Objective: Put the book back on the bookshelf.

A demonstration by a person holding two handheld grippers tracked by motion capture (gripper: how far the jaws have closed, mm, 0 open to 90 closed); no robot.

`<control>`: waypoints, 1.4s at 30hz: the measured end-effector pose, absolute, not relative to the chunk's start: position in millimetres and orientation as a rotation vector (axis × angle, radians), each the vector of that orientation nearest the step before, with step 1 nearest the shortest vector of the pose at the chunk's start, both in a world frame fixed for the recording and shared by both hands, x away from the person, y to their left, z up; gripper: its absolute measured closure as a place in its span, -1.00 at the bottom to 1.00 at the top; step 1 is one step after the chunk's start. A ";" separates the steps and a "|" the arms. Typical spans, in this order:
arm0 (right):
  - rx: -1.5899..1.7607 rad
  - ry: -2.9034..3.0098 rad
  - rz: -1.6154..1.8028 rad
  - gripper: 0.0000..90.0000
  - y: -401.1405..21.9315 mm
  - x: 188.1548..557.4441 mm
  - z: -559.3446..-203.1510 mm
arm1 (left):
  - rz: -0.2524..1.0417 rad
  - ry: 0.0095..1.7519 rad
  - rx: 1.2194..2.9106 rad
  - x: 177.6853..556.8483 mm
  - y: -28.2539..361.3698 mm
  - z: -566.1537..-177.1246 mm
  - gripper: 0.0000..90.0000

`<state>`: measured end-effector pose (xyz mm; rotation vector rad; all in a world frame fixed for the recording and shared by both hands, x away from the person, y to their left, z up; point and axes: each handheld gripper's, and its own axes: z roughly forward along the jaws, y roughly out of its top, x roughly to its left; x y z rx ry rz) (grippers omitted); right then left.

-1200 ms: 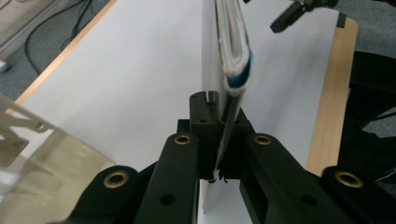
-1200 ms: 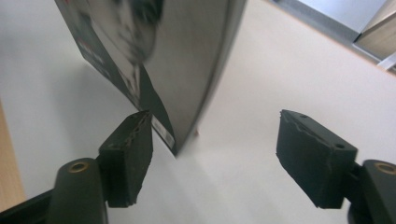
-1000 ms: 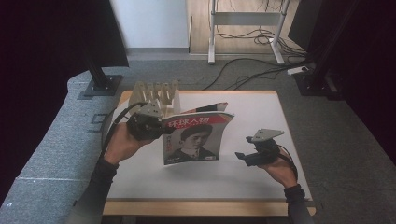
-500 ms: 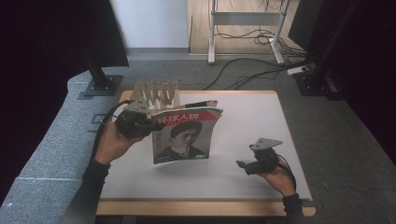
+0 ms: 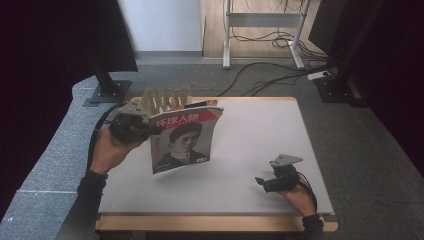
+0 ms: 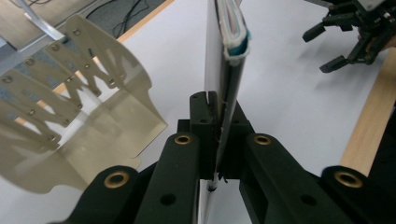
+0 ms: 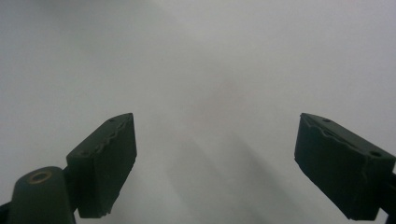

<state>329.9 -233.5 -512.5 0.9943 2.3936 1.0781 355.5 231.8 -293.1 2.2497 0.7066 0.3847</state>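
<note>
My left gripper was clamped on the magazine at its spine edge, holding it upright above the table, just in front of the slotted rack. Thin, floppy, glossy: grip near the spine. My right gripper rested spread and empty, its jaws having just been opening.

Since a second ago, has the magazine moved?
Yes. Held upright in the left gripper, the magazine has shifted left, toward the wooden rack at the table's far-left corner; its top edge now sits just before the rack.
</note>
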 end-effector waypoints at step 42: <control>1.037 2.412 1.088 -0.72 -234.3 331.6 -534.3 | 0.573 1.175 2.005 381.7 335.1 -288.1 0.93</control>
